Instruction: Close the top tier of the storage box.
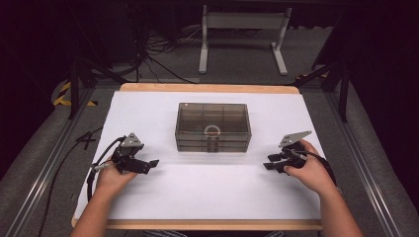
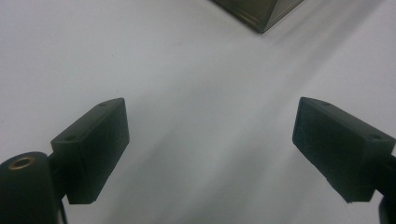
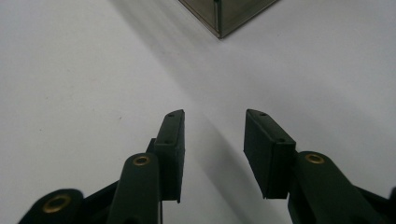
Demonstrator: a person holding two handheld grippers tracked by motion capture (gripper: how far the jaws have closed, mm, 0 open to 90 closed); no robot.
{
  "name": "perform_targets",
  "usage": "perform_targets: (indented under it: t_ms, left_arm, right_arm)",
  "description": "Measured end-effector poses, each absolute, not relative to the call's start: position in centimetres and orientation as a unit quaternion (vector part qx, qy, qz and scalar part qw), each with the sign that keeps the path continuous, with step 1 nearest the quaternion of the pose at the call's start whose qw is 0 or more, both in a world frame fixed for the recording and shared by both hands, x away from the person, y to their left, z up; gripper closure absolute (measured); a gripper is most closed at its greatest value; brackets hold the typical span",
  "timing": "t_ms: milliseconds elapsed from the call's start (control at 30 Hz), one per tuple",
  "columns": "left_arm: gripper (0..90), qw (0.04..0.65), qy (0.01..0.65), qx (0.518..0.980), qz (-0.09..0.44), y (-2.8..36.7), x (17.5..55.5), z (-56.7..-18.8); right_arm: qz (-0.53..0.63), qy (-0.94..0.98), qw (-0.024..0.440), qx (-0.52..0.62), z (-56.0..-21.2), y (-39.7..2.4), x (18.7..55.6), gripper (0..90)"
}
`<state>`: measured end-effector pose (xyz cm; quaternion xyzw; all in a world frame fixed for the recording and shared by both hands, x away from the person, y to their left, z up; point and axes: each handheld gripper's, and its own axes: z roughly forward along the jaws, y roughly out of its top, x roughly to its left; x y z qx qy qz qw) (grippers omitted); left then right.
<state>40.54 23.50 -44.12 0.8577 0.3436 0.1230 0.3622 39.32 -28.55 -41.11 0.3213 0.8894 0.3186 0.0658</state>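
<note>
While both jaws stand released and empty, bring the left gripper (image 1: 148,164) and right gripper (image 1: 269,162) toward the box (image 1: 213,127) at 12 o'clock on the bench (image 1: 197,197).

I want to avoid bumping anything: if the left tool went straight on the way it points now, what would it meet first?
Probably the near corner of the smoky clear box. The left tool is open above bare white table, and that corner sits just right of its line, so it might only graze or pass it; depth is unclear.
</note>
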Motion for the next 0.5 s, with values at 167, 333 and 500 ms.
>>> perform_targets:
  t_ms: [167,333,500]
  left_arm:
    - [11.1,0.342,0.339,0.869,0.111,23.25,40.55,-44.24]
    - [11.6,0.34,0.352,0.869,0.076,23.16,40.85,-44.3]
    - [11.3,0.336,0.351,0.869,0.09,23.08,40.71,-44.21]
  right_arm:
    - [0.312,0.891,0.065,0.322,-41.34,-28.52,39.4,58.7]
    - [0.31,0.891,0.063,0.325,-41.34,-28.54,39.37,58.4]
    - [0.314,0.889,0.066,0.327,-41.24,-28.66,39.39,58.2]
